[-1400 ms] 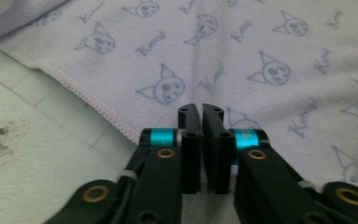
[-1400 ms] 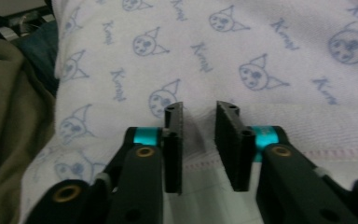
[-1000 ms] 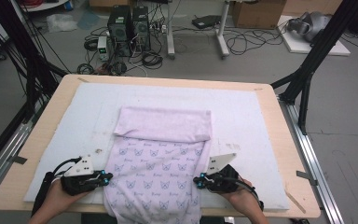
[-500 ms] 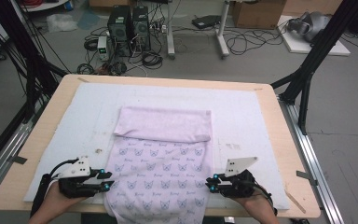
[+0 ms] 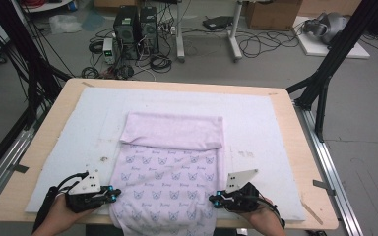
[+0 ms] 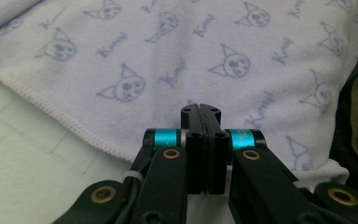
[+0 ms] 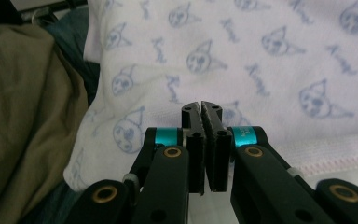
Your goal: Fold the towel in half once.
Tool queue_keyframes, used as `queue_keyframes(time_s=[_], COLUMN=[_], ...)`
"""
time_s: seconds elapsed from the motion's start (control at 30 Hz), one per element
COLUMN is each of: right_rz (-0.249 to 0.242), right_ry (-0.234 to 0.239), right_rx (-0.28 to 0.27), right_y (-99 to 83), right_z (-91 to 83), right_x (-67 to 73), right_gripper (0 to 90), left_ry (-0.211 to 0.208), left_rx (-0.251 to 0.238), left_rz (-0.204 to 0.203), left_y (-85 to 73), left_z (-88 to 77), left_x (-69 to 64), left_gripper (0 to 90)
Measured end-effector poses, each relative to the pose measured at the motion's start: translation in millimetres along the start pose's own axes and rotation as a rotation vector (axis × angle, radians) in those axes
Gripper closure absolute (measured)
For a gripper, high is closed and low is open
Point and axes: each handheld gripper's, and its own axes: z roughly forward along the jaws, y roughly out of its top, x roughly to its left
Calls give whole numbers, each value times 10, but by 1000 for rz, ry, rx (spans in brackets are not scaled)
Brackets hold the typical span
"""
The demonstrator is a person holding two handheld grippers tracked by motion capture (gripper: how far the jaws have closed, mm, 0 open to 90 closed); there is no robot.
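Note:
A pale lilac towel (image 5: pixel 170 172) printed with cat faces lies on the white mat (image 5: pixel 275 128). Its far end is folded back in a plain band, and its near end hangs over the table's front edge. My left gripper (image 5: pixel 115 192) sits at the towel's left hem near the front. Its jaws have just been closing and now meet, tips dug into the cloth (image 6: pixel 261 56). My right gripper (image 5: pixel 212 199) mirrors it at the right hem. Its jaws have also just been closing and are pinched together on the fabric (image 7: pixel 270 70). The tips hide the pinched fabric itself.
The wooden table (image 5: pixel 307 162) shows as a bare rim around the mat. Metal rails (image 5: pixel 332 172) and black frame legs flank it. Computers, cables and boxes stand on the floor beyond. Olive clothing (image 7: pixel 23 116) lies under the towel's hanging corner.
Both grippers slid toward the front edge along the towel's sides. Half a second ago they stood a little outside the hems; now they are back at them.

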Motion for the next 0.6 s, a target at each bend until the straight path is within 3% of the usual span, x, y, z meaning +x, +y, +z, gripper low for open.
queue_keyframes(time_s=[0.13,0.33,0.53,0.6], right_rz=[-27,-50,-39,-6], right_ry=[-6,-30,-57,-46], right_rx=[-14,-28,31,58], right_y=[148,535,811,829], right_z=[13,129,488,627], right_x=[-15,-135,-403,-495], right_gripper=[890,890,890,889], left_ry=[28,82,144,137], left_rx=[-22,-41,-26,-10], left_rz=[-15,-33,-82,-100], left_y=[21,114,153,131], left_z=[-88,-163,-87,-23], left_x=[66,246,539,605], left_gripper=[888,888,887,886])
